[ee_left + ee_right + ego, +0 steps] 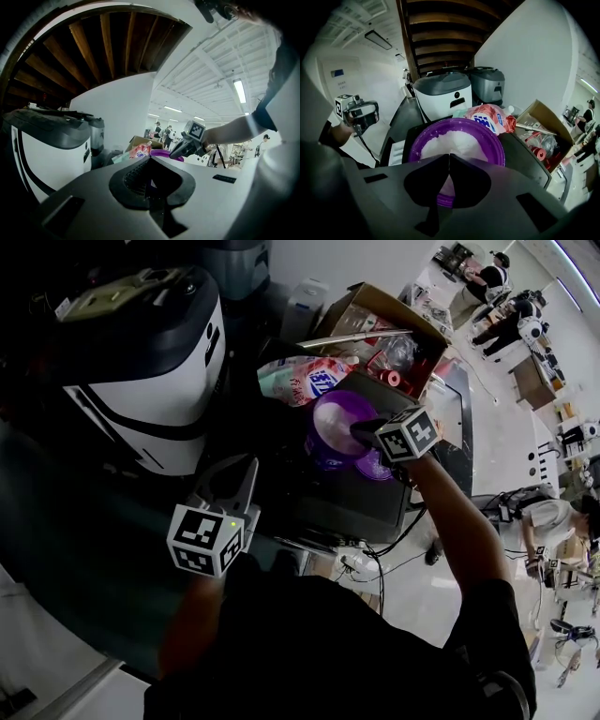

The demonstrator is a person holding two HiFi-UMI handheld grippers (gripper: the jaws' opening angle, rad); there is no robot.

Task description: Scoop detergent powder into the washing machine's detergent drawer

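A round purple tub point(333, 427) of white detergent powder point(450, 143) stands on a dark machine top point(375, 512). My right gripper point(361, 430) hangs over the tub's right rim. In the right gripper view its jaws point(449, 155) are shut, tips meeting above the powder, and I see nothing held between them. A paler purple piece point(375, 465) lies under that gripper beside the tub. My left gripper point(246, 470) is held low at the left, away from the tub, its jaws point(150, 158) shut and empty. No detergent drawer is recognisable.
A pink and blue detergent bag point(305, 379) lies behind the tub, with an open cardboard box point(394, 329) of clutter beyond it. A large white and grey appliance point(150, 381) stands at the left. Cables point(375, 554) hang off the machine's front. People point(487, 282) stand far right.
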